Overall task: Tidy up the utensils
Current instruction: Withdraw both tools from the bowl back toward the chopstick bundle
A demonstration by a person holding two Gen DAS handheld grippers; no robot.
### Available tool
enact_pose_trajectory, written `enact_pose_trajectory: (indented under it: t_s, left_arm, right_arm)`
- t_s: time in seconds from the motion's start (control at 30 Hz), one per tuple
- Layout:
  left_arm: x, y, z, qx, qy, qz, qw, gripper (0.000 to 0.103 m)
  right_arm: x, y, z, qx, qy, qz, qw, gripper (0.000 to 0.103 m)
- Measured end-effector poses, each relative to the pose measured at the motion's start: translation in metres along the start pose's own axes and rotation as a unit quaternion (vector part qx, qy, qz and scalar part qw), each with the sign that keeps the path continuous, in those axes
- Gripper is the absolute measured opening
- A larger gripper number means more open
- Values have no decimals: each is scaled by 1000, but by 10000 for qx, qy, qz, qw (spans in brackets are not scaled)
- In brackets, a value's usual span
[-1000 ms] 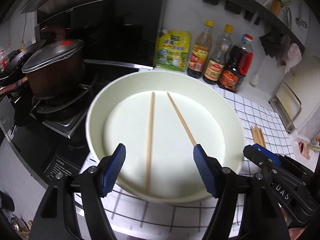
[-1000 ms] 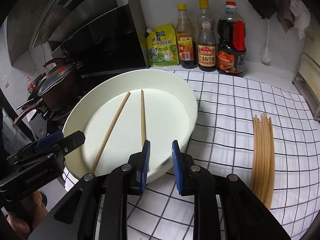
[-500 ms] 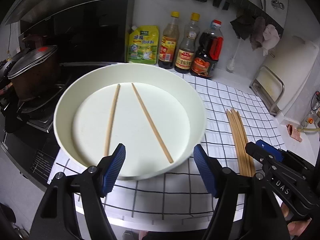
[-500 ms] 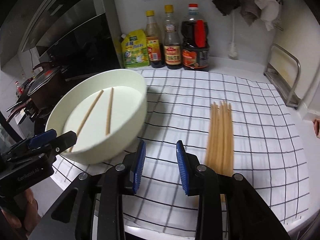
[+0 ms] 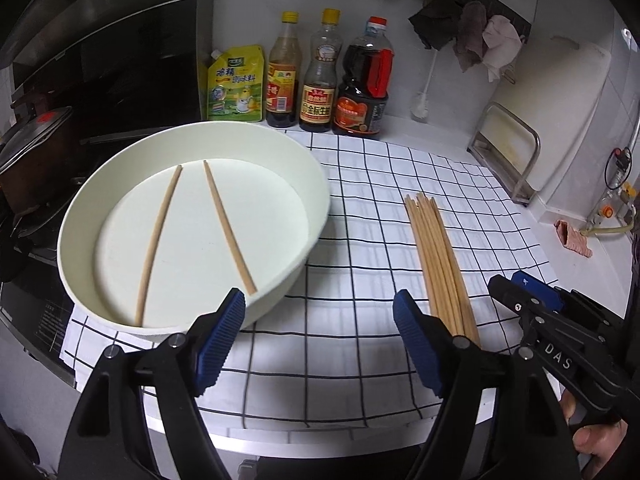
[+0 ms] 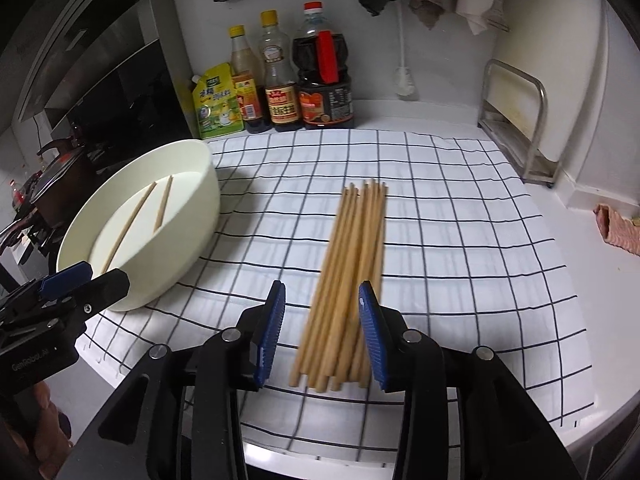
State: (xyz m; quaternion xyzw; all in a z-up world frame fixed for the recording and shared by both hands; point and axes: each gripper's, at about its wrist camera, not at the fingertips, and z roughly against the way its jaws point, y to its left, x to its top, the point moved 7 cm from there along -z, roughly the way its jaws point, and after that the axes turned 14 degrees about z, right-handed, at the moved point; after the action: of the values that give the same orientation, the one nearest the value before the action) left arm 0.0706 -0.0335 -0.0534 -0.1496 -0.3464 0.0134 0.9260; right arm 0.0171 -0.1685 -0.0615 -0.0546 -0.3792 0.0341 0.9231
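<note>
A round cream basin [image 5: 120,184] stands at the left of a checked cloth and holds two wooden chopsticks [image 5: 226,226]; the basin also shows in the right wrist view [image 6: 176,248]. A bundle of several chopsticks [image 6: 352,264] lies on the cloth to its right, and it shows in the left wrist view too [image 5: 440,264]. My left gripper [image 5: 320,334] is open and empty, above the cloth between basin and bundle. My right gripper [image 6: 322,330] is open, its jaws on either side of the bundle's near end, holding nothing.
Three sauce bottles [image 5: 320,76] and a yellow seasoning pouch [image 5: 236,82] stand against the back wall. A pot [image 5: 32,148] sits on the stove at the left. A metal rack [image 6: 520,128] stands at the back right. A pink rag [image 6: 616,232] lies at the right.
Both grippers have moved right, away from the basin. The right gripper was nearly closed over the basin's rim; now it is wider open astride the chopstick bundle.
</note>
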Motion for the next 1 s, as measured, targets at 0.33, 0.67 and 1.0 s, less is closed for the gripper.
enact_pose_trajectory:
  t_s: [0.33, 0.67, 1.0]
  left_arm:
    - [-21, -36, -22, -52, 204, -24, 9998, 76]
    - [-33, -45, -47, 98, 330, 45, 9994, 77]
    - [-36, -42, -62, 208, 403, 137, 9989, 79]
  right_arm:
    - [-26, -40, -23, -158, 416, -157, 9989, 37]
    - [-30, -48, -57, -120, 683, -105, 9975, 37]
    - [-23, -46, -82, -105, 817, 5, 9966, 37]
